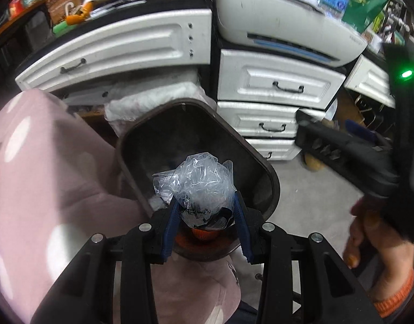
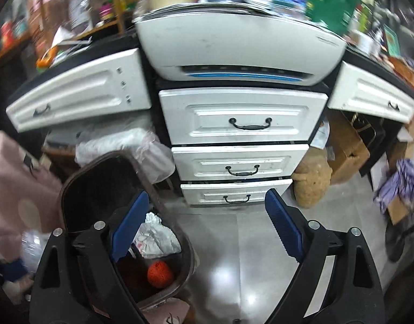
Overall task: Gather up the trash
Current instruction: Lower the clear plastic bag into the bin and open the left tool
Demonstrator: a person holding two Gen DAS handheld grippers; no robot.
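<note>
Crinkled clear plastic wrap (image 1: 196,186) is being pinched by the left tongs (image 1: 207,210) directly over the brown bin (image 1: 271,181), ready for dropping, while the right tongs (image 2: 207,232) are gaping wide and empty at the bin's three o'clock.

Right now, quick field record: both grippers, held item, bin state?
left gripper: shut on crumpled clear plastic wrap, over the bin mouth
right gripper: open, holding nothing, over bin edge and grey floor
bin: dark brown oval trash bin, open top
bin contents: white crumpled paper, orange ball
behind: white drawer cabinet
</note>
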